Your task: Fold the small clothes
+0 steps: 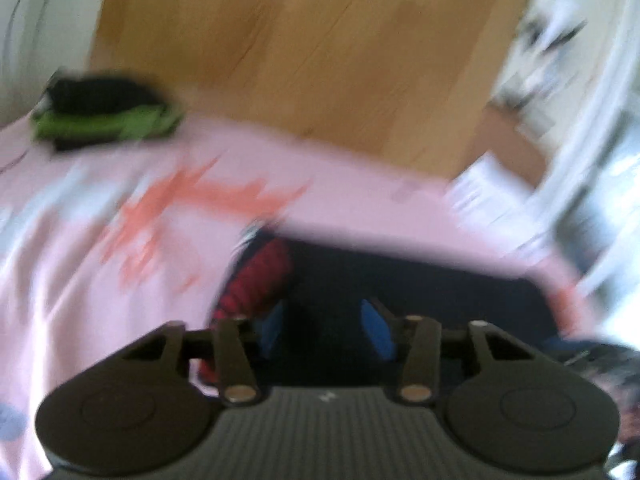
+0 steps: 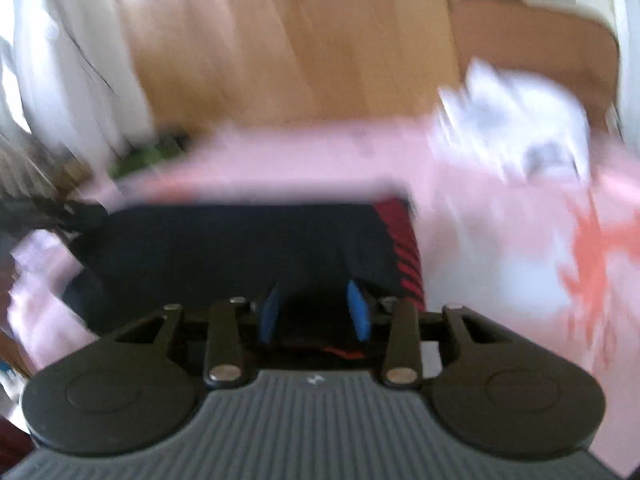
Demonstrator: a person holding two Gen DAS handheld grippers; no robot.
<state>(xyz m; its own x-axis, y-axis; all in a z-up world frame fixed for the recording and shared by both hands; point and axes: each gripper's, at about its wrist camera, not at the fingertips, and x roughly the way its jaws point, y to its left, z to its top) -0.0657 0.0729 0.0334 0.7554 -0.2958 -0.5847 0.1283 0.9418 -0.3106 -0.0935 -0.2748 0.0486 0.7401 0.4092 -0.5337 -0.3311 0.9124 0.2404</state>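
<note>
A pink sheet [image 1: 100, 240] with orange print covers the surface, and wooden floor [image 1: 300, 40] lies beyond its far edge. A green and black folded pile [image 1: 104, 114] sits at the far left; a white crumpled heap [image 2: 516, 120] sits far right. Both views are blurred. The dark garment [image 2: 240, 248] with a red striped edge lies flat on the sheet, under both grippers. The left gripper [image 1: 326, 328] and right gripper [image 2: 316, 308] tilt down over it, jaws narrowly parted, with dark cloth showing in each gap; whether the pads pinch it I cannot tell.
</note>
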